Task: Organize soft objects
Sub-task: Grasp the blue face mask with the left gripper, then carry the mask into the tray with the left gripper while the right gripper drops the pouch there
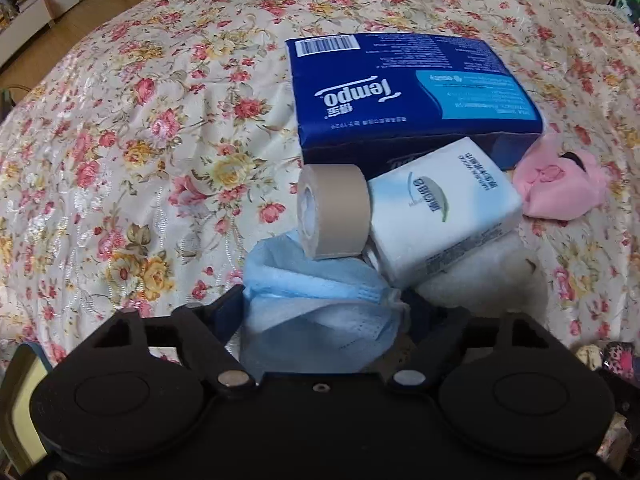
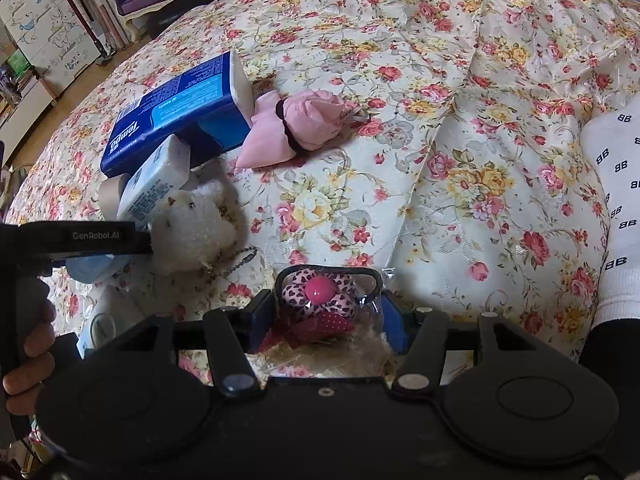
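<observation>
Left gripper (image 1: 320, 320) jaws clamp a blue face mask (image 1: 316, 300) — right gripper (image 2: 328, 316) jaws grip, seemingly, a wrapped leopard-print flower hair clip (image 2: 320, 296) over the bed (image 2: 440, 200).

left wrist: low, close, facing bedspread (image 1: 120, 140) | right wrist: likewise | shared: tissue pack (image 1: 400, 92)

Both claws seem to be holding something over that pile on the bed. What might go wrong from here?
The tan tape roll stands on edge, leaning on the white tissue pack; a nudge from the left gripper, shut on the blue face mask, might send it rolling. The right gripper pinches a leopard flower hair clip in crinkly plastic, which may slip.
</observation>
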A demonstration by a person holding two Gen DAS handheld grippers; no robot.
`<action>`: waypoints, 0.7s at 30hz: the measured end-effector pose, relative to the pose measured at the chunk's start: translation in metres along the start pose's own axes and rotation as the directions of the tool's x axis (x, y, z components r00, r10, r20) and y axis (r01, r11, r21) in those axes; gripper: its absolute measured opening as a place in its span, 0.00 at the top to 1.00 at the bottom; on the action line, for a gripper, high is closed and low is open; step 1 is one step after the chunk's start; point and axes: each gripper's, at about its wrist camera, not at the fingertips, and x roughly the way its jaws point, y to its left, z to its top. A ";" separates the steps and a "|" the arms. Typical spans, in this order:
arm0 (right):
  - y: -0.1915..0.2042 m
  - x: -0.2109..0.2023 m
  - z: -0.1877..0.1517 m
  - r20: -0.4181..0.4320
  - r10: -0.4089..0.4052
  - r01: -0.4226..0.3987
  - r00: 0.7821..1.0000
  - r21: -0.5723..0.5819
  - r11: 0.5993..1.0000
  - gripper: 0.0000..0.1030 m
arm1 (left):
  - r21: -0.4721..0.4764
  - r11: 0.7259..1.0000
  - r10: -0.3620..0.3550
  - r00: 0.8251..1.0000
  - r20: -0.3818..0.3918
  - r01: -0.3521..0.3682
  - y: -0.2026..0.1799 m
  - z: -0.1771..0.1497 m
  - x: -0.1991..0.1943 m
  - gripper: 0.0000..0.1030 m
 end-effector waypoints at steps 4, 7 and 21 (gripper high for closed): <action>0.000 -0.003 -0.001 0.026 -0.020 0.021 0.999 -0.006 1.000 0.46 | -0.010 1.000 -0.003 1.000 0.020 0.003 0.002 -0.003 -0.011 0.42; -0.003 -0.004 -0.001 0.034 -0.017 0.017 0.999 0.000 1.000 0.46 | -0.019 1.000 -0.003 0.999 0.036 0.004 0.005 -0.006 -0.024 0.45; -0.017 -0.008 -0.001 0.098 -0.030 0.027 0.995 0.027 0.999 0.46 | -0.133 0.991 0.024 0.994 0.111 -0.009 0.055 -0.061 -0.117 0.46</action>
